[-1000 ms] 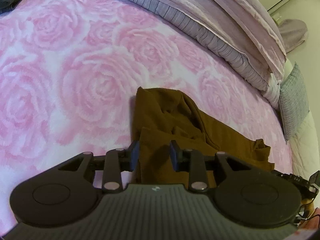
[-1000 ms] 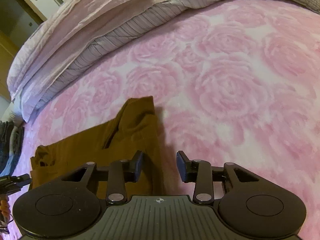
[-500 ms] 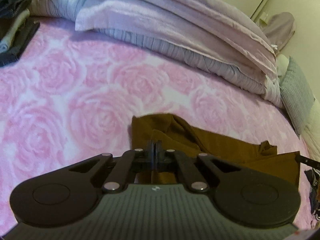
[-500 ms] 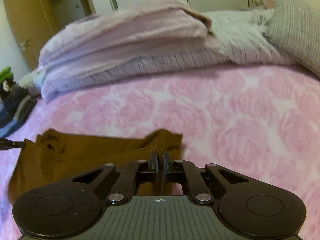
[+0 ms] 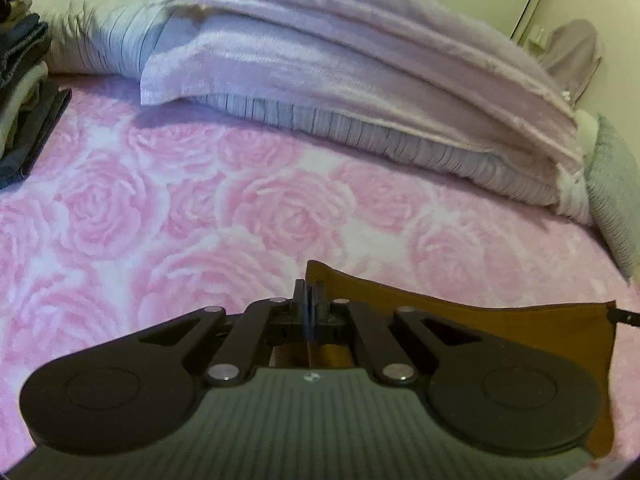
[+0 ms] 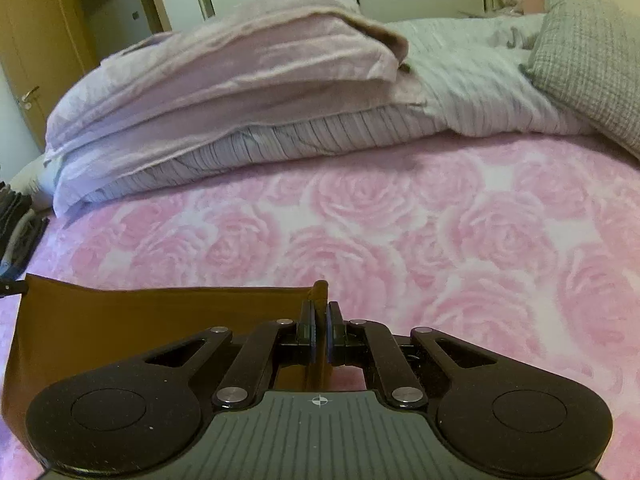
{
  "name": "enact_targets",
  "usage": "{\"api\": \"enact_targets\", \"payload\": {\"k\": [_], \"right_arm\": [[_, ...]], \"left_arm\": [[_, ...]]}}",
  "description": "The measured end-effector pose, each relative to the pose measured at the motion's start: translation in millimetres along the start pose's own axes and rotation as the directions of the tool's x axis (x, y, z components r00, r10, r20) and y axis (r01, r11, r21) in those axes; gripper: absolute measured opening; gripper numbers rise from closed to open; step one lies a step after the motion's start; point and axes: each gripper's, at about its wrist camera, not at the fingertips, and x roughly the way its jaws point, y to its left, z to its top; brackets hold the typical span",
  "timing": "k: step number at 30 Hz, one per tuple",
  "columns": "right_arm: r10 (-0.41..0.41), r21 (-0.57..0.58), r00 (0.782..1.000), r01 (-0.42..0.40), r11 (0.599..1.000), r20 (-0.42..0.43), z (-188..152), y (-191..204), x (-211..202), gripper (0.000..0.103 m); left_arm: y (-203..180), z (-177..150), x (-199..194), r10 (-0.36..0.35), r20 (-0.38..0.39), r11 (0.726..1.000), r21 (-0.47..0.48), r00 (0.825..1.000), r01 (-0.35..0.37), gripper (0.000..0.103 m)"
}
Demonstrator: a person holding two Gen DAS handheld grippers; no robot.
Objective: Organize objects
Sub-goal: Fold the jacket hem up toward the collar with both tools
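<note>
The brown cloth (image 5: 500, 328) hangs stretched taut above the rose-patterned bed (image 5: 280, 208) between the level, forward-pointing left tool (image 5: 309, 300) and right tool (image 6: 319, 320), each clamped shut on a corner.

Both wrist cams sit low over the rose-print bedspread (image 5: 248, 208), looking forward along closed fingers toward the folded bedding pile (image 5: 360, 80). Left wrist view faces it from the left end of the brown cloth (image 5: 500, 320), with the clothes stack (image 5: 24, 80) at its left edge. Right wrist view faces it from the cloth's right end (image 6: 140, 320), grey pillow (image 6: 588, 60) upper right. Shared: bedspread, bedding pile, pillow, taut cloth edge. Each sees the other gripper's tip at its frame edge. Fisheye, close range.
</note>
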Motion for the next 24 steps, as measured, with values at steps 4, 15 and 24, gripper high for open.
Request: {"api": "enact_targets", "payload": {"k": [4, 15, 24], "right_arm": [[-0.016, -0.016, 1.0, 0.016, 1.0, -0.026, -1, -1, 20, 0.001], [-0.204, -0.047, 0.978, 0.206, 0.977, 0.055, -21, 57, 5, 0.033], [-0.168, -0.281, 0.984, 0.147, 0.948, -0.052, -53, 75, 67, 0.032]], "left_arm": [[4, -9, 21, 0.039, -0.052, 0.999, 0.007, 0.998, -0.039, 0.0], [-21, -23, -14, 0.053, -0.012, 0.998, 0.031, 0.999, -0.052, 0.02], [-44, -45, 43, 0.043, -0.059, 0.961, 0.275, 0.997, -0.025, 0.025]]}}
